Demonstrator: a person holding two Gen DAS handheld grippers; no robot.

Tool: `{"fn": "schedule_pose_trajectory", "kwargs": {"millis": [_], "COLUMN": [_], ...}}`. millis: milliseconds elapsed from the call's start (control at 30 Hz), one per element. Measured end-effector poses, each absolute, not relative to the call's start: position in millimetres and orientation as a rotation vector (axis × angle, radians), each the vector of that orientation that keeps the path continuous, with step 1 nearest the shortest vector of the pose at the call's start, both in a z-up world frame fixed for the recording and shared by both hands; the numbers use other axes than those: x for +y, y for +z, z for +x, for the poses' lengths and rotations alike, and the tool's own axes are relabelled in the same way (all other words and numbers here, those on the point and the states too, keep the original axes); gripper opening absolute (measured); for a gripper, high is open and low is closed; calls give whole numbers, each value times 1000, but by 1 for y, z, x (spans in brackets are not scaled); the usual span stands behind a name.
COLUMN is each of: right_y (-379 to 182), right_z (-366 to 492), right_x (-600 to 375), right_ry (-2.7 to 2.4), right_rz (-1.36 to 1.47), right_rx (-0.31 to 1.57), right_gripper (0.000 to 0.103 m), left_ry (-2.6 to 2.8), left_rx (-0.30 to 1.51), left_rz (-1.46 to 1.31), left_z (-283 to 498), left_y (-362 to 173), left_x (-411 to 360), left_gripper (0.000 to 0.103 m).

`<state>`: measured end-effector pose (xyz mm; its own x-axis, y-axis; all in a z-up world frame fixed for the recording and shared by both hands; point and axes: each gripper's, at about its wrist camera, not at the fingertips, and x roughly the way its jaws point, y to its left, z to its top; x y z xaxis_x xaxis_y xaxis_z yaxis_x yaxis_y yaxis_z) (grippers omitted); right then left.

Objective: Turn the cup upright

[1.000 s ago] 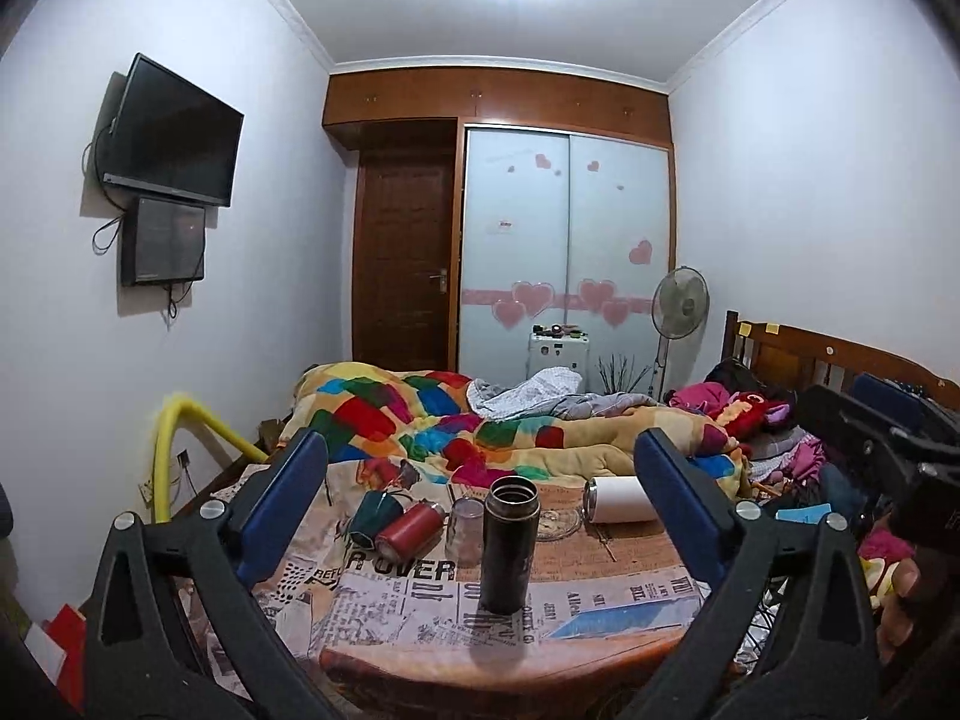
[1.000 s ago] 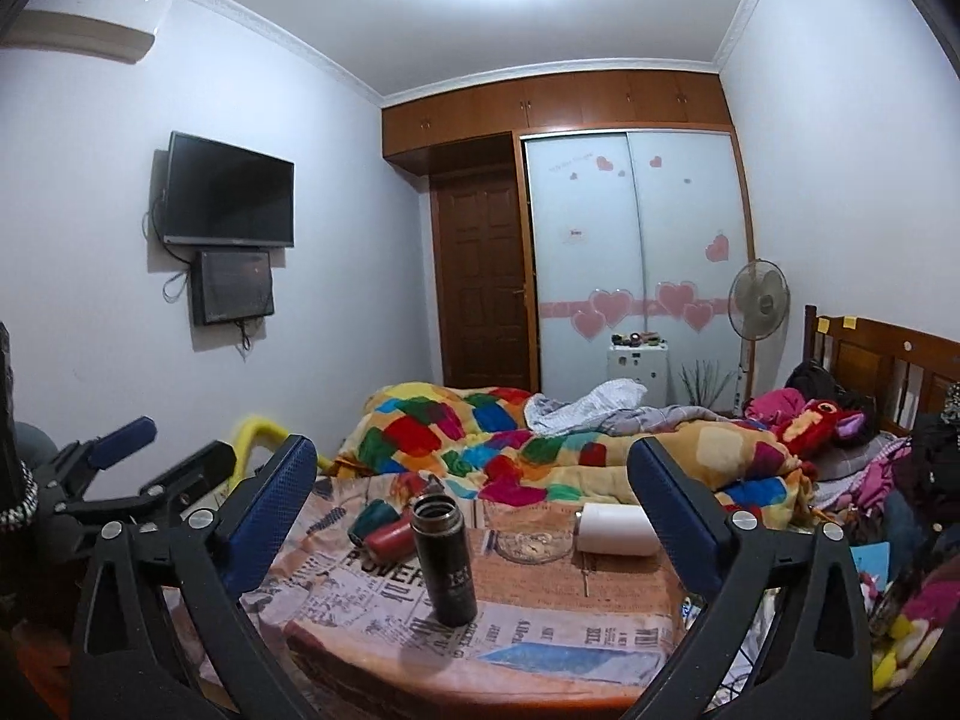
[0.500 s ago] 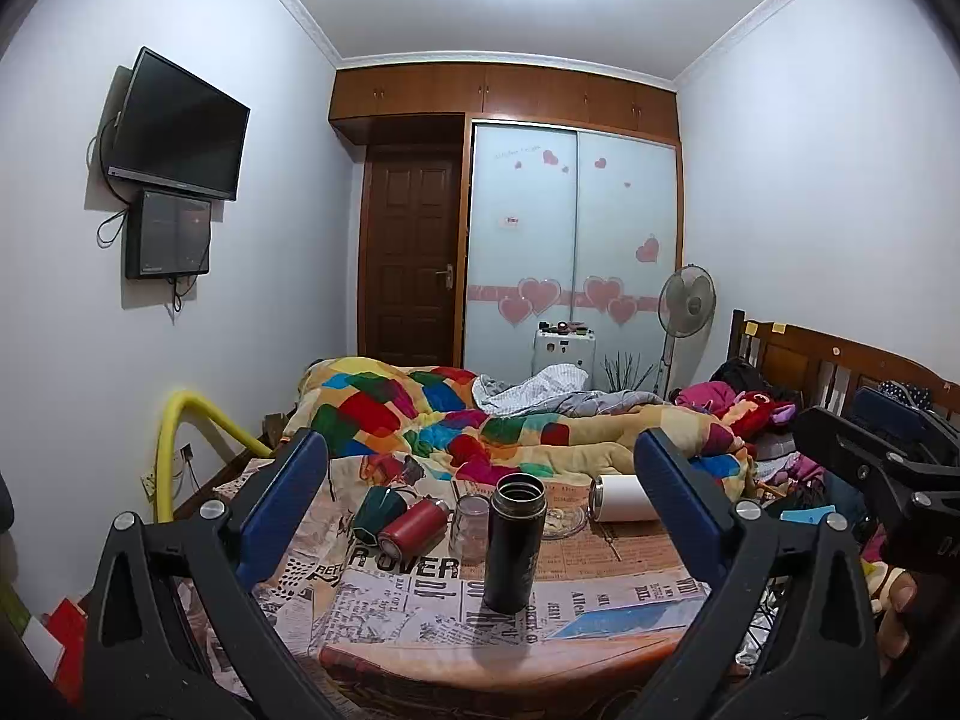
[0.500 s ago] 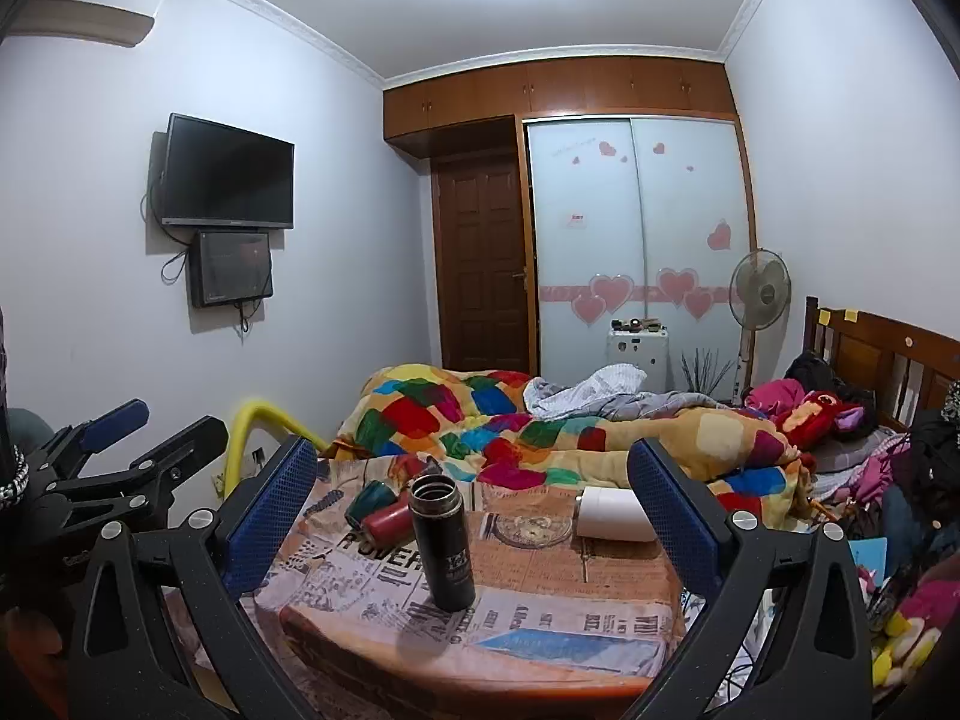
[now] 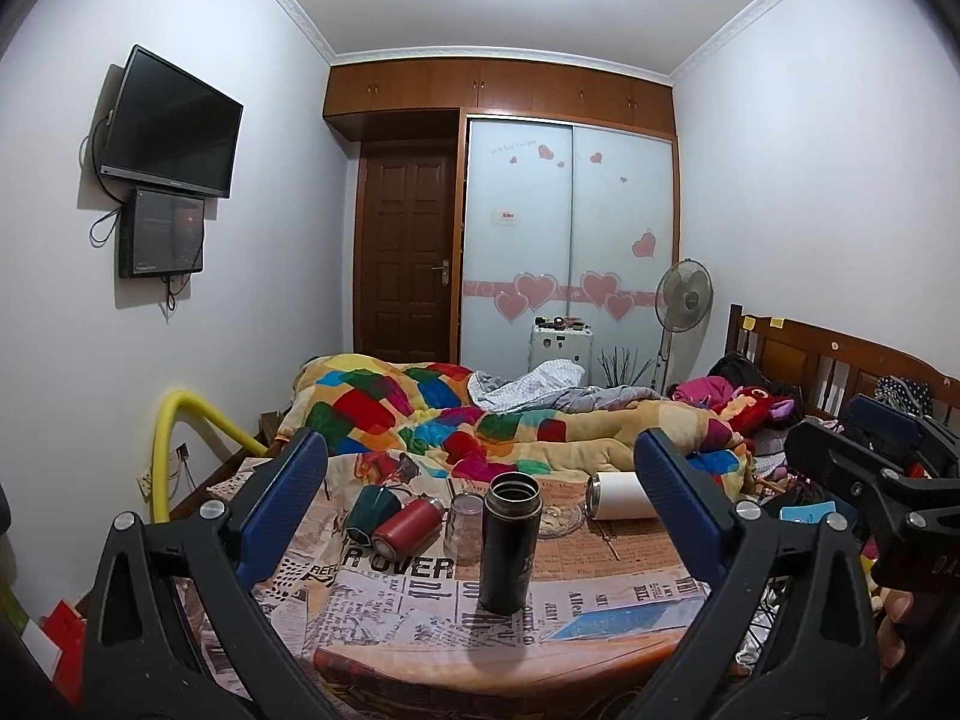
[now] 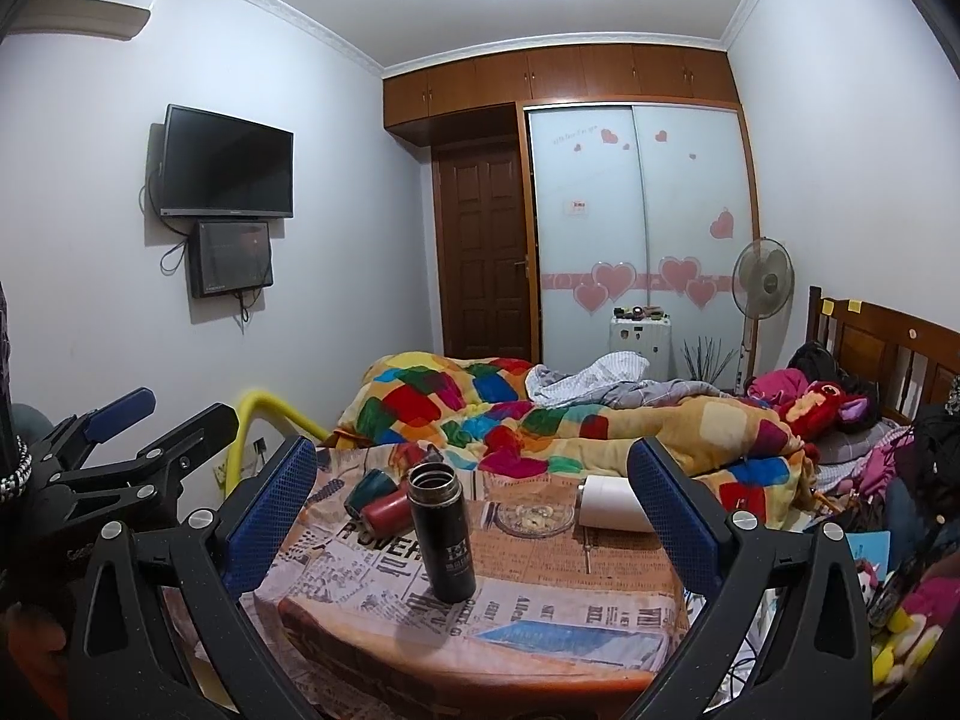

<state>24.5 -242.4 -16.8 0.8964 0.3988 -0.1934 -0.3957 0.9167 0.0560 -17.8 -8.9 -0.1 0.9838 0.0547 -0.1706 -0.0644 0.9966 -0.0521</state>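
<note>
A black flask (image 5: 507, 543) stands upright with its mouth open near the front of a small newspaper-covered table (image 5: 420, 606); it also shows in the right wrist view (image 6: 443, 531). Behind it a red bottle (image 5: 406, 523), a dark green cup (image 5: 373, 507) and a white cup (image 5: 621, 495) lie on their sides. A clear glass (image 5: 465, 525) stands mouth down. My left gripper (image 5: 477, 495) is open and empty, well short of the table. My right gripper (image 6: 471, 495) is open and empty too, also held back from the table.
A glass ashtray (image 6: 534, 517) sits mid-table. A bed with a patchwork quilt (image 5: 480, 420) lies right behind the table. A yellow pipe (image 5: 180, 432) curves at the left wall. Toys and clothes (image 6: 900, 600) pile up on the right.
Both views have drifted slightly; the table and cups sit a little lower and nearer the frame centre. Nothing on the table has moved. Both grippers stay open.
</note>
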Motion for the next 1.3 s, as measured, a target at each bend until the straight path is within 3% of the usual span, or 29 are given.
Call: {"fn": "schedule_pose_trajectory", "kwargs": {"millis": [1300], "right_y": [-17], "right_z": [22], "right_x": [-248], "right_ry": [400], "right_rz": [22], "right_rx": [200], "right_gripper": [103], "left_ry": [31], "left_rx": [165], "left_rz": [-65], "left_z": [-10], "left_y": [-5], "left_x": [-8], "left_gripper": [103]}}
